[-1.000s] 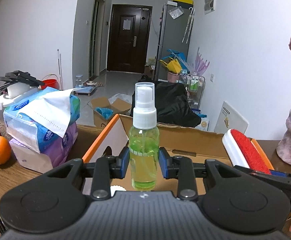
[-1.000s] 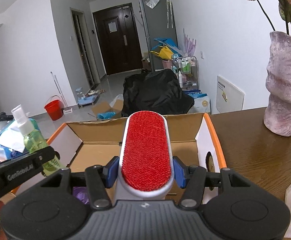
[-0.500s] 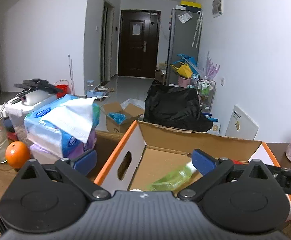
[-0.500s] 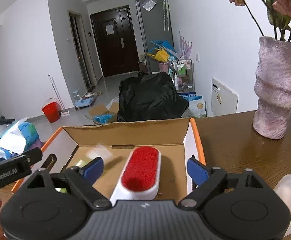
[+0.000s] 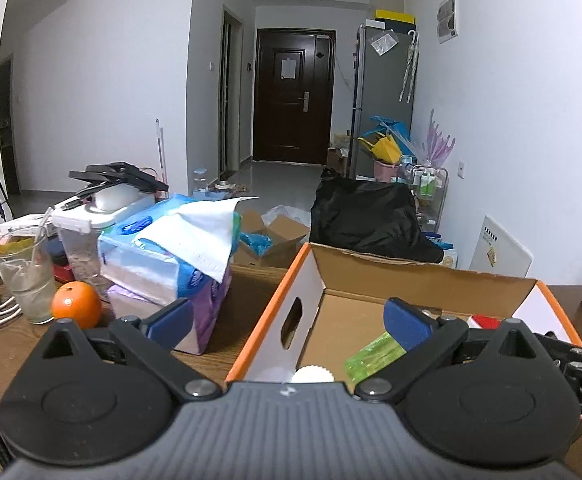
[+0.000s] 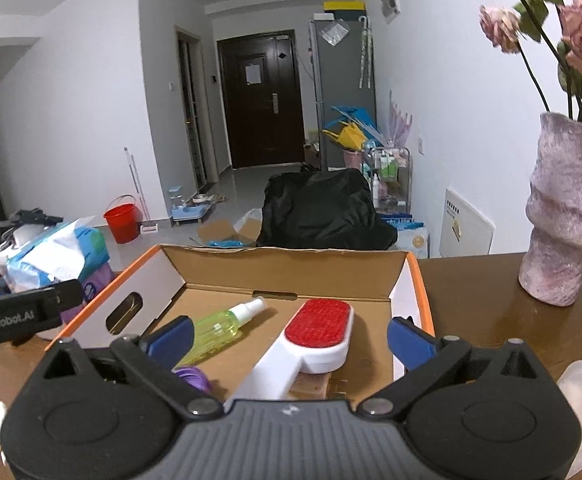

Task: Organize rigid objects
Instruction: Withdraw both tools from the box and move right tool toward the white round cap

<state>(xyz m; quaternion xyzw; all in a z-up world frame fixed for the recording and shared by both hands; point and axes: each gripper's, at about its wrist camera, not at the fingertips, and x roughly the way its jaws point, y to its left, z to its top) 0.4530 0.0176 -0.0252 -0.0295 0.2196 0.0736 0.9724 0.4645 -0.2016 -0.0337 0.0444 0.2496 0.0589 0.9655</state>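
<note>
Green spray bottle (image 6: 219,327) and red-faced white lint brush (image 6: 318,336) lie in the orange-edged cardboard box (image 6: 422,280). Left gripper (image 5: 287,322) wide open, empty; right gripper (image 6: 289,334) jaws have just been opening, holding nothing. Table items possibly remain.

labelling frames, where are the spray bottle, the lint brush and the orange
green spray bottle (image 6: 215,332), right wrist view, on its clear green body
lint brush (image 6: 318,324), right wrist view, on its red pad
orange (image 5: 76,310), left wrist view, on its peel

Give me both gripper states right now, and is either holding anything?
Left gripper: open, holding nothing; green spray bottle lies in the cardboard box.
Right gripper: jaws just opened wide, holding nothing; red lint brush lies in the box.
</note>
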